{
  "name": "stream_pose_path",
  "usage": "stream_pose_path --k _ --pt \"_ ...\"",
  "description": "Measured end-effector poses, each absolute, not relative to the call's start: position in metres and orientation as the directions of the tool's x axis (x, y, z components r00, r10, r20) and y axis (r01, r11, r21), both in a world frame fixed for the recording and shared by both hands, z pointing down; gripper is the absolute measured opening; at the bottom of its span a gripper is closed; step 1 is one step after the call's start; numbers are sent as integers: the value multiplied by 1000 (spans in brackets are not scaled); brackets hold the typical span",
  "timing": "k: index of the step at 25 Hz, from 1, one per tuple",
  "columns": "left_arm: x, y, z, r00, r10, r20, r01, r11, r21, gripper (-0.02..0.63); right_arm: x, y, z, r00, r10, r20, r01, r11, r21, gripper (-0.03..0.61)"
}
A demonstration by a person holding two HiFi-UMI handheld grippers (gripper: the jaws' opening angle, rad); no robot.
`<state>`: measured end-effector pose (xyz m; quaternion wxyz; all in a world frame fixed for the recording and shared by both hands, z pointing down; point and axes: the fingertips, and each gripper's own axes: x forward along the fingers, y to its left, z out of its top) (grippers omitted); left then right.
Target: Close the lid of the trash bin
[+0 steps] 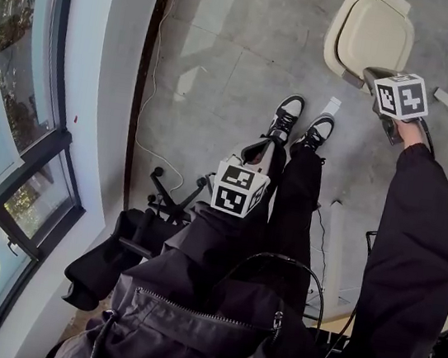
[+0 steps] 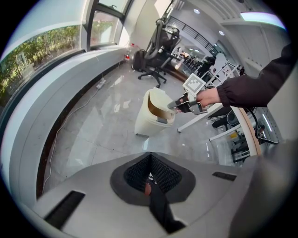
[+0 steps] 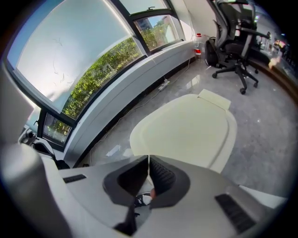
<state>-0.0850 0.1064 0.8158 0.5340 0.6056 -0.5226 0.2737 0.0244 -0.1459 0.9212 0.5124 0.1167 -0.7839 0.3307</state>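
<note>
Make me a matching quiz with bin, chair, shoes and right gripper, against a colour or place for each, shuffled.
Things:
1. bin
2. chair
3. shoes
4. right gripper

Descriptions:
A. black and white
B. held at the bin
C. cream
D. all black

Pairs: 1-C, 2-D, 3-A, 4-B

L gripper (image 2: 150, 154), R gripper (image 3: 148, 157): jaws together.
</note>
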Motion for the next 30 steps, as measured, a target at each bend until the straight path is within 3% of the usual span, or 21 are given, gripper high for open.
stream_pose_path --k 20,30 --pt "-82 118 823 324 -305 896 -923 105 369 -5 22 -137 960 -340 66 938 -578 772 -264 12" --pt "-89 112 817 338 -225 914 -919 130 372 -5 24 -133 972 -296 34 955 -603 769 -214 11"
